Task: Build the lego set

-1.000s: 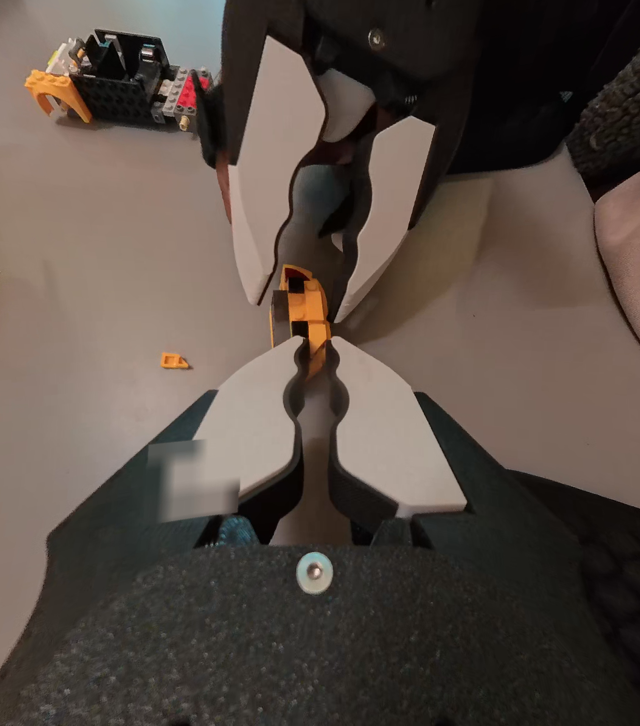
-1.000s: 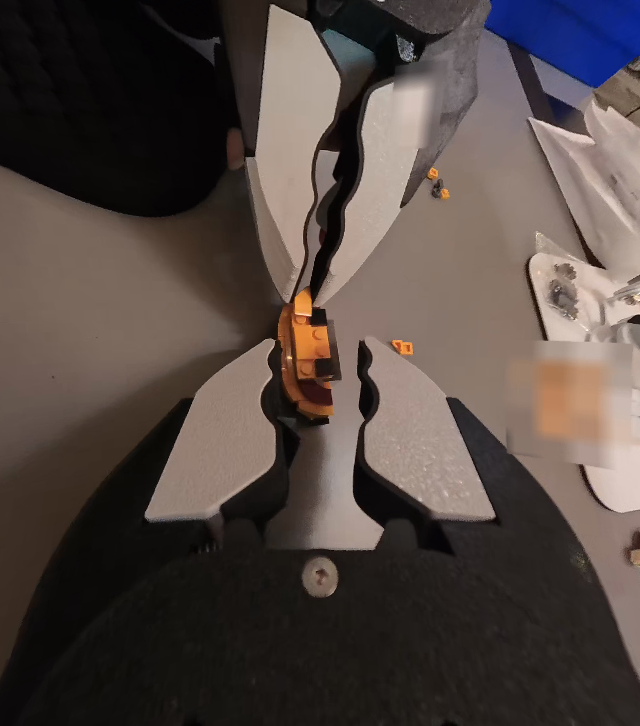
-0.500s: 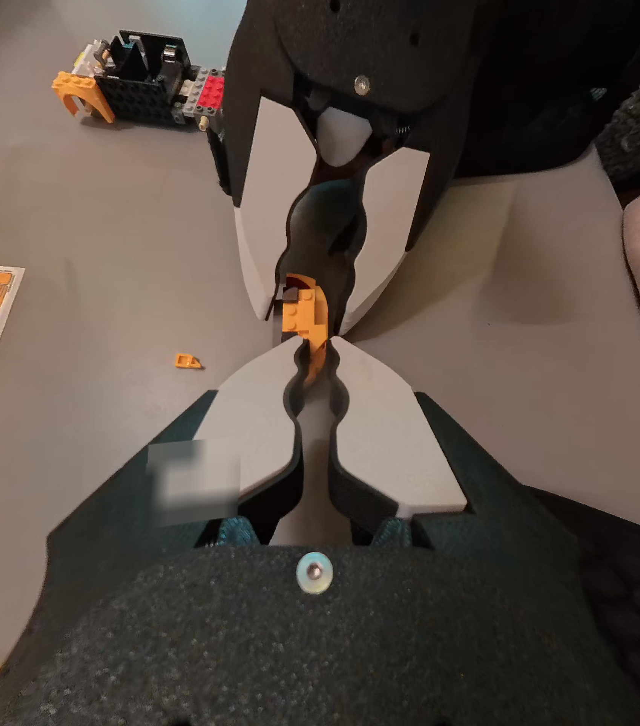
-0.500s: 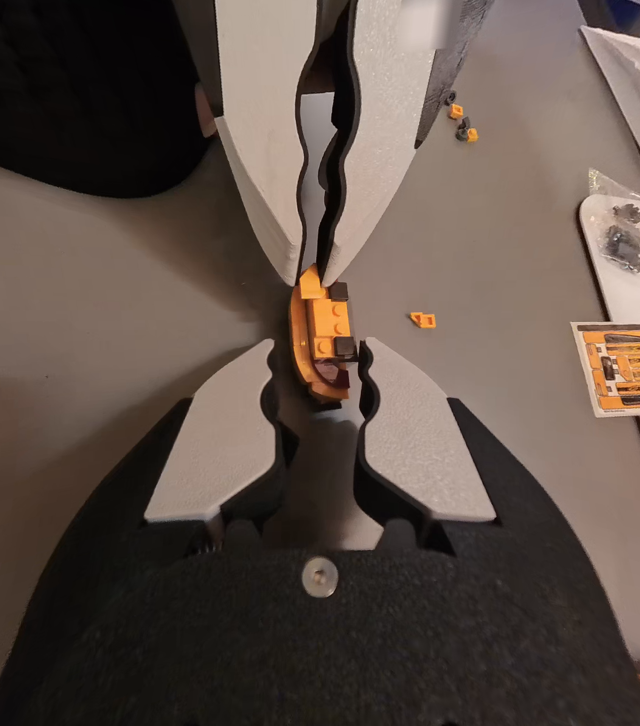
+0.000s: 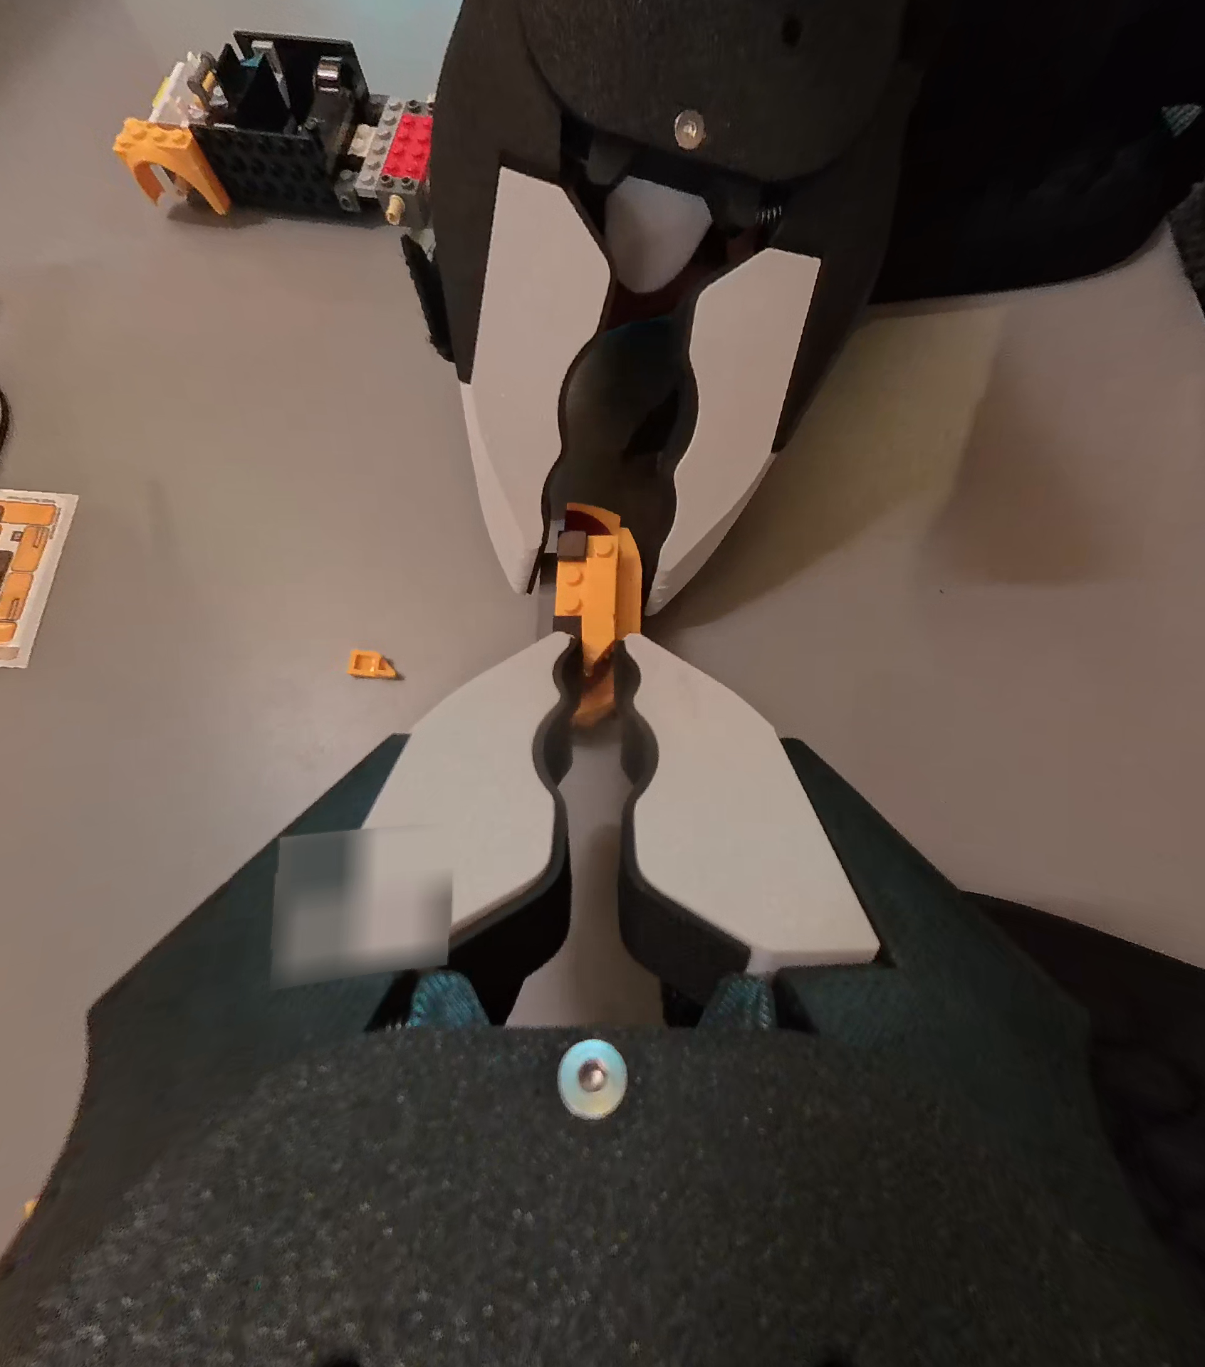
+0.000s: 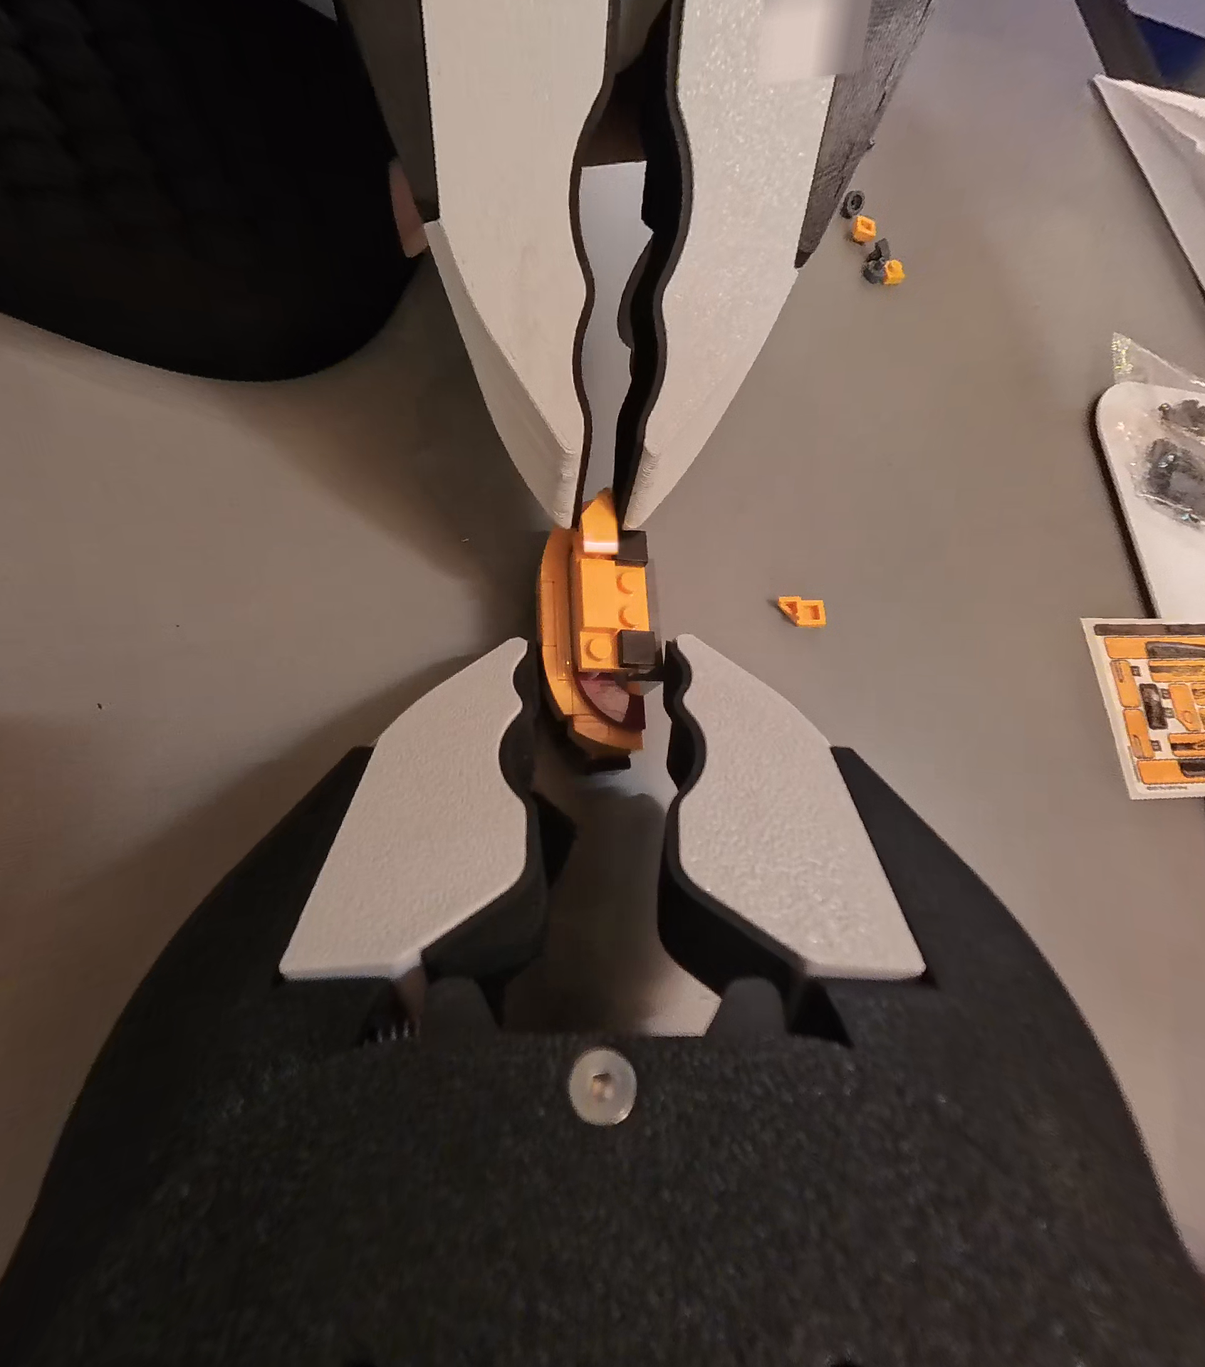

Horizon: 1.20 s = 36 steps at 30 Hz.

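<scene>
We see a small orange sub-assembly held up off the grey tabletop, pinched at one end by the left tool. It is a narrow, curved stack of orange plates with studs showing on one face, two small dark square pieces set at its ends, and a dark red curved piece at the end away from the left tool. In the right wrist view that far end sits between the parted fingers of the right tool. Back on the tabletop stands the partly built vehicle: a black box body, an orange arch, grey and red bricks. A loose orange piece lies flat nearby.
</scene>
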Available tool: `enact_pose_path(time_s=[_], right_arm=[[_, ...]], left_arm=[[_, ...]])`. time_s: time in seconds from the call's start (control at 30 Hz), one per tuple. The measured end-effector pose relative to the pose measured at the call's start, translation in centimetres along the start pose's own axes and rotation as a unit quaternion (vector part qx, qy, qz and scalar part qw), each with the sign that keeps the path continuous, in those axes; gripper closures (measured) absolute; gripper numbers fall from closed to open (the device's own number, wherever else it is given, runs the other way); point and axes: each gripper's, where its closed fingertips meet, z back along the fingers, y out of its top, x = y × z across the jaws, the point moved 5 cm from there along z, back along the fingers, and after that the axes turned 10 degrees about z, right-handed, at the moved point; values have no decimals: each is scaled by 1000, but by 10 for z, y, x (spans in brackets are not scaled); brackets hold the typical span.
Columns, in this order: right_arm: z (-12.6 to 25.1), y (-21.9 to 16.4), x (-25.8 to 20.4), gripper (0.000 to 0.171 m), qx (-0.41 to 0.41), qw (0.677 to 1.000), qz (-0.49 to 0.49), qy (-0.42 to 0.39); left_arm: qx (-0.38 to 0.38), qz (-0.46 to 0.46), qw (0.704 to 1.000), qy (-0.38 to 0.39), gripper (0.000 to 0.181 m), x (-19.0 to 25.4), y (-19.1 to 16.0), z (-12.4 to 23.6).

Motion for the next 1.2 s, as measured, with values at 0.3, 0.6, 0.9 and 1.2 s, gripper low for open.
enact_pose_path(time_s=[0.3, 0.6, 0.9, 1.2], right_arm=[[0, -1, 1, 140, 1, 1000, 1, 0], [0, -1, 1, 139, 1, 1000, 1, -1], [1, -3, 2, 139, 0, 1000, -2, -2], [5, 2, 3, 140, 28, 999, -21, 9]], left_arm=[[0, -11, 1000, 11, 171, 0, 1, 0], [20, -4, 1000, 7, 170, -5, 2, 13], [-108, 9, 993, -47, 171, -3, -43, 27], [-31, 12, 998, -53, 154, -5, -29, 17]])
